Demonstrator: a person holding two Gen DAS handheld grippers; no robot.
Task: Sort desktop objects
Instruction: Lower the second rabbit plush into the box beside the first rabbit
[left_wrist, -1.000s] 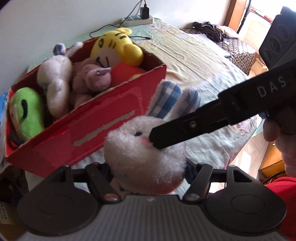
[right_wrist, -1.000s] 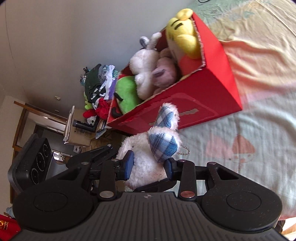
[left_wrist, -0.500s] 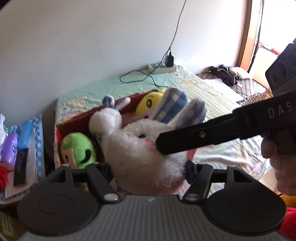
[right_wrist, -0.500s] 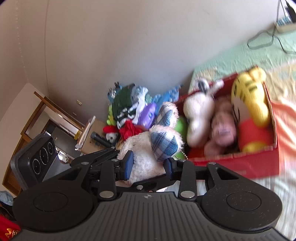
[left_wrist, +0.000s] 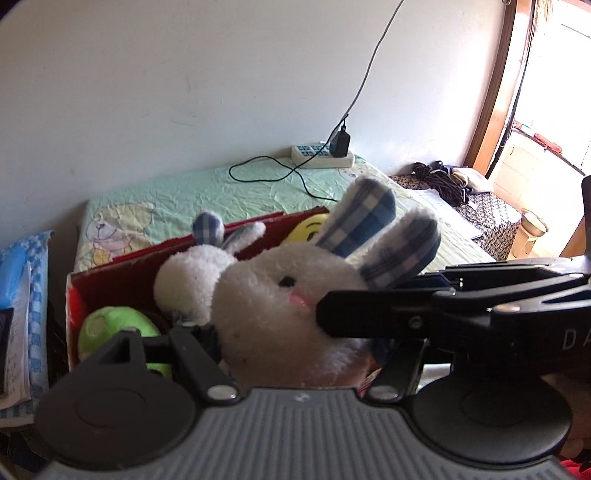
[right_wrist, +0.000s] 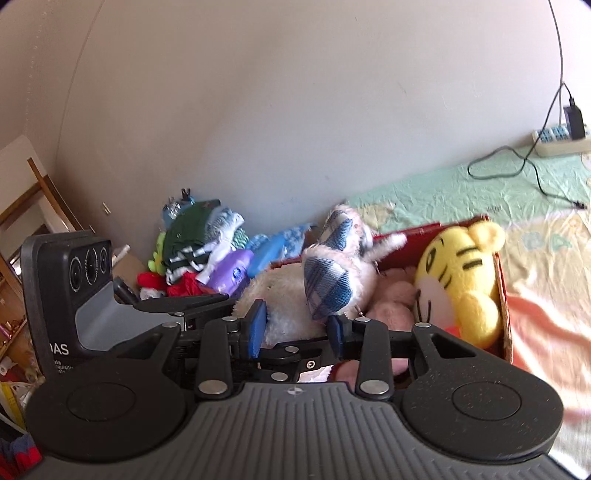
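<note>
Left wrist view: white plush rabbit with blue checked ears (left_wrist: 288, 314), clamped between both tools at once; left gripper (left_wrist: 295, 354) closed on its body from below, right gripper (right_wrist: 295, 328) pinching its head crosswise. Held just above the near edge of a red cardboard box (left_wrist: 110, 266) of soft toys: yellow tiger plush (right_wrist: 458, 273), green plush (left_wrist: 110, 328). Handling, judged: light, squashy, fuzzy; grip the dense body, not the floppy ears. Box sits on a pale green bedsheet (left_wrist: 184, 192); bare white wall (left_wrist: 184, 92) behind
</note>
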